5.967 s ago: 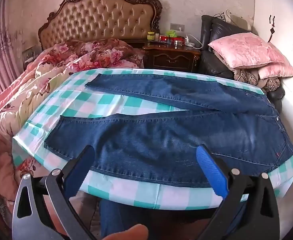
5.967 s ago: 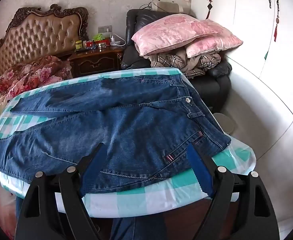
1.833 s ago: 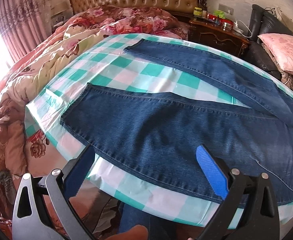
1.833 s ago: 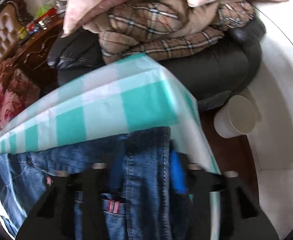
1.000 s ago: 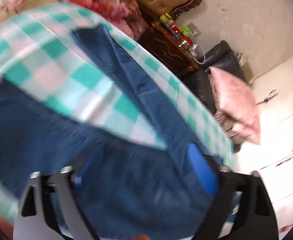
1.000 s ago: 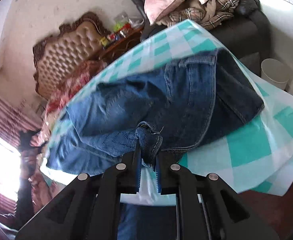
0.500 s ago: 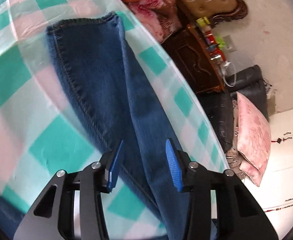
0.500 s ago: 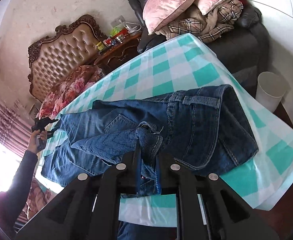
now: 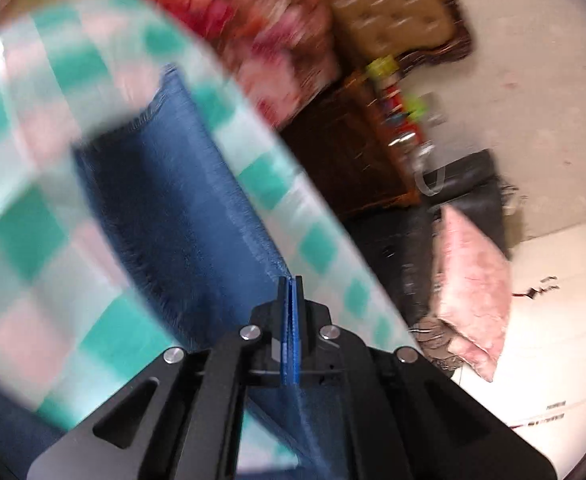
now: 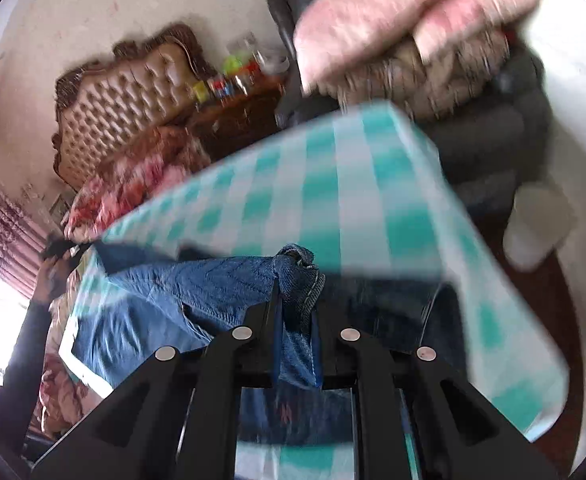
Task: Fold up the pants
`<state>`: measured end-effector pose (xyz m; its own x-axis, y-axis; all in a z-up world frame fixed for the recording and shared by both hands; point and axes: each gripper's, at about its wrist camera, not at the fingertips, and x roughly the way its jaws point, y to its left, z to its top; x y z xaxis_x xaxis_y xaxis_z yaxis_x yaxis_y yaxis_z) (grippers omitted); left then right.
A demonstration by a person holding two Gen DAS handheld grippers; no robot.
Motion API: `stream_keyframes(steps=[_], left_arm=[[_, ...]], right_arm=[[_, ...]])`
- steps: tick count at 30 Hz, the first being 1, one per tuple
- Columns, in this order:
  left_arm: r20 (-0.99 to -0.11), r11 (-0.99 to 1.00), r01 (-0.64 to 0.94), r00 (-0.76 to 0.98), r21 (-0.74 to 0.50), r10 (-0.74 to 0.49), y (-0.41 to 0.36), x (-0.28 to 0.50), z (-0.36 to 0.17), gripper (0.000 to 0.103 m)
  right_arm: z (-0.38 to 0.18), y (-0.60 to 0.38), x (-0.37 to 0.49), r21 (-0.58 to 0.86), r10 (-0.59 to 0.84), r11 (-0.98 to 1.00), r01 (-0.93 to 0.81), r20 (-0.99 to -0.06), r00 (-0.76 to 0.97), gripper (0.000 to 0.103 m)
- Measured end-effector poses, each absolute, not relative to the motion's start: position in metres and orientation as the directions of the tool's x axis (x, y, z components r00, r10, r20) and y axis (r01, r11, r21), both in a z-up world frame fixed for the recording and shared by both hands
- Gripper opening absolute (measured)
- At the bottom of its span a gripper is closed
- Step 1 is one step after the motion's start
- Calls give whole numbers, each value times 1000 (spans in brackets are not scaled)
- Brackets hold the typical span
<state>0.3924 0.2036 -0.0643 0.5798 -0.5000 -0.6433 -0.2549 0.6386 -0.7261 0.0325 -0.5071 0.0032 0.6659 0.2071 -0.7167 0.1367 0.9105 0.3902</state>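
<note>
Half a second ago your left gripper (image 9: 290, 320) stood open over the far leg; now its pads are pressed together on that leg's right edge. Your right gripper (image 10: 295, 320) stays clamped on a bunched wad of denim at the waist. The jeans (image 9: 181, 216) lie on the checked cloth (image 9: 25, 232), and in the left view the pinched leg runs away from your left gripper, up and to the left, to its hem at the far end. In the right view the body of the jeans trails left from the clamp, so the long axis runs between your two grippers. Both views are motion-blurred. I'd judge the next move folds one leg onto the other across that axis.
</note>
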Motion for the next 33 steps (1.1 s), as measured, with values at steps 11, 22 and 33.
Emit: stream_keyframes(steps=[11,22,33], left_arm=[[-675,671,-261,561,-694,-479,228,94,-132,0],[-628,608,-271,592,-746,-506,239,69,-156,0],[-617,578,-288,588,-764,-523,245,68,-168,7]], right_arm=[[-64,-544,-18,395,190,893,217,-767,613,13],[-108,-550,-64,574,258,701,422,-757,600,46],[-114,-535,-80,678,270,540,499,-701,660,69]])
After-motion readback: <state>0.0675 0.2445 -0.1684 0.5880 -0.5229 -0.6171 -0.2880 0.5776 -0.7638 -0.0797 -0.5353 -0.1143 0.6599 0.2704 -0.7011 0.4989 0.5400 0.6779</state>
